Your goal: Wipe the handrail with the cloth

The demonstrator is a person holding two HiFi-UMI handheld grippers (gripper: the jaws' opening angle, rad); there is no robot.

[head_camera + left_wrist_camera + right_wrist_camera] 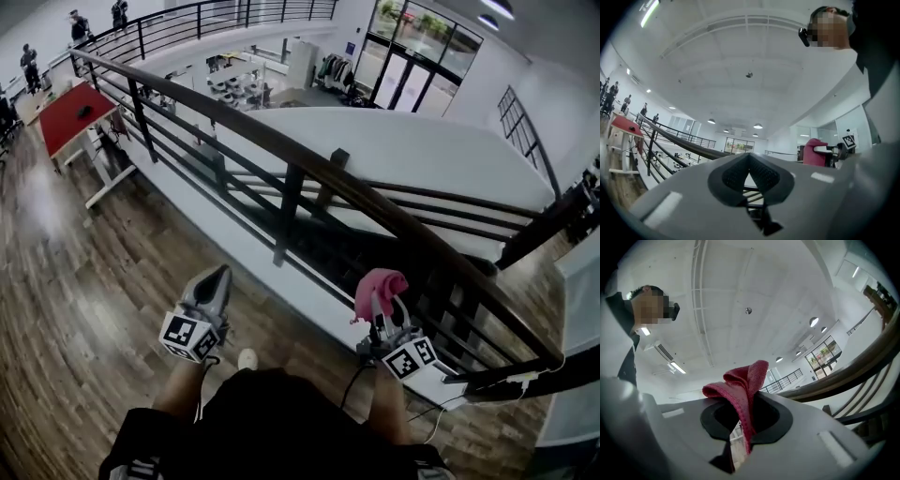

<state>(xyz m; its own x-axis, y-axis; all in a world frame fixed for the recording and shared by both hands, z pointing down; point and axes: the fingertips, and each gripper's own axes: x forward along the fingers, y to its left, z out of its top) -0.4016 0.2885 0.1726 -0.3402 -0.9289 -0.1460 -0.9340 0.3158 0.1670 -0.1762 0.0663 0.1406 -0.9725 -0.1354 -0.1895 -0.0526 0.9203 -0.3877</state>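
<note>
I'm holding the red cloth point(379, 284) pinched in my right gripper point(384, 314), its jaws clamping the folded middle and the loose end standing up above them. I'm carrying it at about 5 o'clock in the head view, just short of the dark handrail point(309, 164), which is running from 10 o'clock down to 4 o'clock. In the right gripper view the rail is sitting off at 3 o'clock, apart from the cloth. So I'm judging that the cloth is in hand but the wiping is not yet begun, and the whole rail is left. My left gripper point(214, 281) is hanging at 7 o'clock, jaws drawn together on nothing.
</note>
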